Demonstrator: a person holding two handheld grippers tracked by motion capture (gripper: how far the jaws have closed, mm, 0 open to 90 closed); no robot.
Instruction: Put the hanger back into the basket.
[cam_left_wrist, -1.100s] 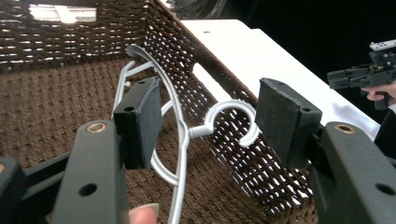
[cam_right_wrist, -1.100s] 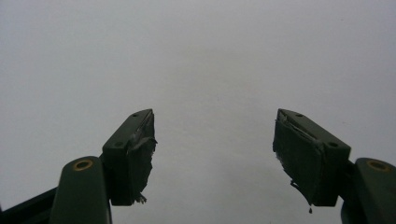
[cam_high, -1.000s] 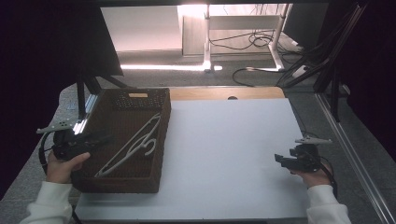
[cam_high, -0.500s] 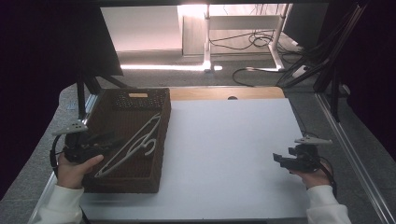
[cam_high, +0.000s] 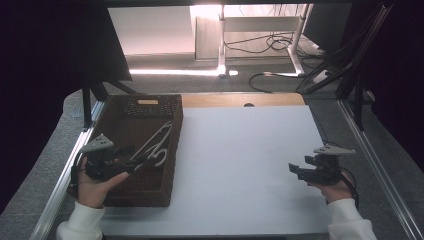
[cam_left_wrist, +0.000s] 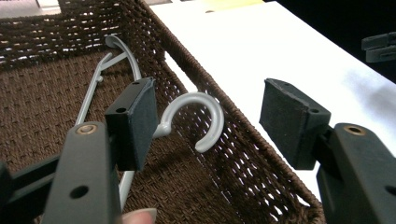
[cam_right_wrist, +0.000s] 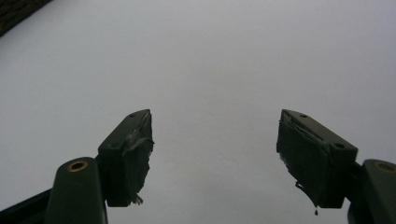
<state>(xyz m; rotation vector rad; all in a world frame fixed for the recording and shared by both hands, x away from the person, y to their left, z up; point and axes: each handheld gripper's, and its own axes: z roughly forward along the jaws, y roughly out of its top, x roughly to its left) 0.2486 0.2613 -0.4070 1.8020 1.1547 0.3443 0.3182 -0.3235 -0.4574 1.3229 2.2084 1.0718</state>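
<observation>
A pale grey hanger lies in a brown woven basket at the table's left. My left gripper hovers over the basket's near part, pointing right. In the left gripper view its jaws have just been opening and stand open. The hanger's hook lies in the gap beyond them, touching neither pad, close to the basket's wall. My right gripper hangs low over the white tabletop at the right. Its jaws have also just been opening, with nothing between them.
The basket's right wall stands between the hanger and the white surface. Metal rails run along both table sides. Cables and stand legs lie on the floor beyond the far edge. The other gripper shows far off in the left gripper view.
My left hand has moved right, from the basket's left edge to over its inside near the hanger's hook. The right hand has kept its place.
</observation>
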